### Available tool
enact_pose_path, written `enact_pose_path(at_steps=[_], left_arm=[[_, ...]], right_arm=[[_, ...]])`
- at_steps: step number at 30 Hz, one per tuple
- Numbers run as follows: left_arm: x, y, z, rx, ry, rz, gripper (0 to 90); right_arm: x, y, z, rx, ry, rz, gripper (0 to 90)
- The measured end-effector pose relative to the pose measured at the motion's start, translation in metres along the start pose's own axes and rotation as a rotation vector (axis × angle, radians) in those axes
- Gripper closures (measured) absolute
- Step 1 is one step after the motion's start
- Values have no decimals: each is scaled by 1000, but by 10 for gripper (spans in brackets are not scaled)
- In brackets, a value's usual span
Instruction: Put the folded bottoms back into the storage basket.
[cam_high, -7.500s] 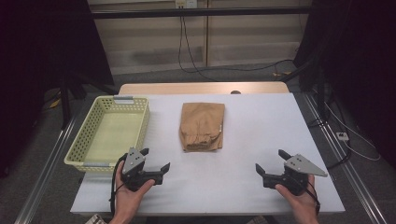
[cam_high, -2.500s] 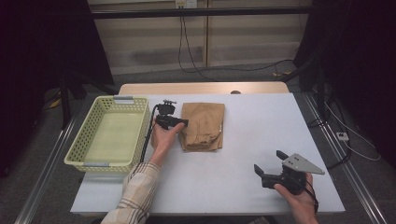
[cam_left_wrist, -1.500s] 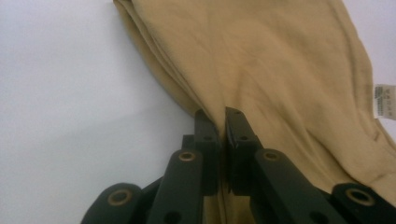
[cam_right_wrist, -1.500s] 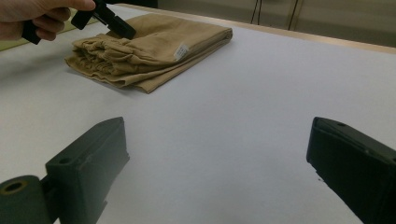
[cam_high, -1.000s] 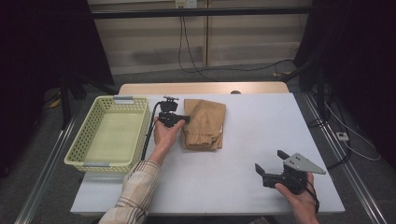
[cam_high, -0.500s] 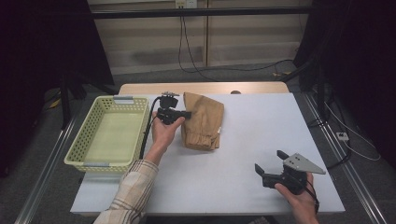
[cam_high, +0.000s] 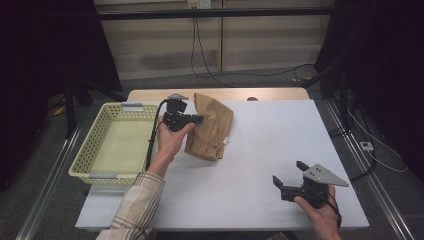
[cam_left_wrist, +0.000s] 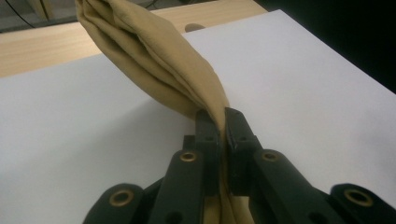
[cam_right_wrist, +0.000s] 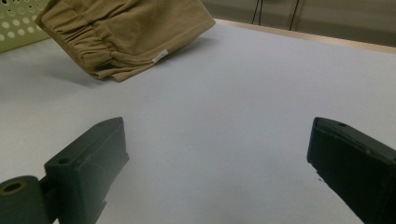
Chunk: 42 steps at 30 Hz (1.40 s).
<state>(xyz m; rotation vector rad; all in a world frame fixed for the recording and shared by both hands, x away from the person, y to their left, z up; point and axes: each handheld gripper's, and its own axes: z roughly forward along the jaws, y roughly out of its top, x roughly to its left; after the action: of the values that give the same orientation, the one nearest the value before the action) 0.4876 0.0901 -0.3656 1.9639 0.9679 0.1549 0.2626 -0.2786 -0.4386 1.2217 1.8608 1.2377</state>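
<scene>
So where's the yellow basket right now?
In the high view the basket sits at the table's left edge, just left of the left gripper, which pinches the tan cloth beside it.

My left tool (cam_left_wrist: 223, 122), matt black plastic with brass-looking rivets, bites soft tan woven cloth (cam_high: 210, 127), creased and gathered at a hem; counter (cam_high: 280, 150) top smooth matt white, bare pale wood at the far edge; basket (cam_high: 95, 145) pale yellow-green perforated plastic; my sleeve (cam_high: 135, 205) plaid fabric.
</scene>
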Motion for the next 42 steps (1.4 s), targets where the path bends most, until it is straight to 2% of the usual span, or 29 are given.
enact_pose_path(at_steps=[10, 13, 15, 22, 26, 28, 31, 32, 42], left_arm=[[-4, 3, -17, -27, 3, 35, 862], [-6, 3, -21, -32, 25, 40, 862], [-6, 3, -24, -28, 23, 45, 863], [-10, 4, -38, -66, 23, 65, 863], [-10, 5, -43, -68, 23, 78, 863], [-11, 5, -44, -77, 25, 69, 863], [-10, 5, -48, -72, 28, 86, 863], [-11, 5, -48, -78, 35, 78, 863], [-13, 5, -59, -78, 31, 115, 863]], right_arm=[[0, 0, 0, 0, -3, 2, 46], [0, 0, 0, -1, -1, 1, 46], [0, 0, 0, 0, 2, 1, 45], [0, 0, 0, -1, 6, -1, 43], [1, 0, 0, 4, 6, 1, 42], [1, 0, 0, 4, 5, 1, 42], [1, 0, 0, 2, 3, 0, 42], [1, 0, 0, 1, 4, -1, 42], [1, 0, 1, 5, 7, -2, 42]])
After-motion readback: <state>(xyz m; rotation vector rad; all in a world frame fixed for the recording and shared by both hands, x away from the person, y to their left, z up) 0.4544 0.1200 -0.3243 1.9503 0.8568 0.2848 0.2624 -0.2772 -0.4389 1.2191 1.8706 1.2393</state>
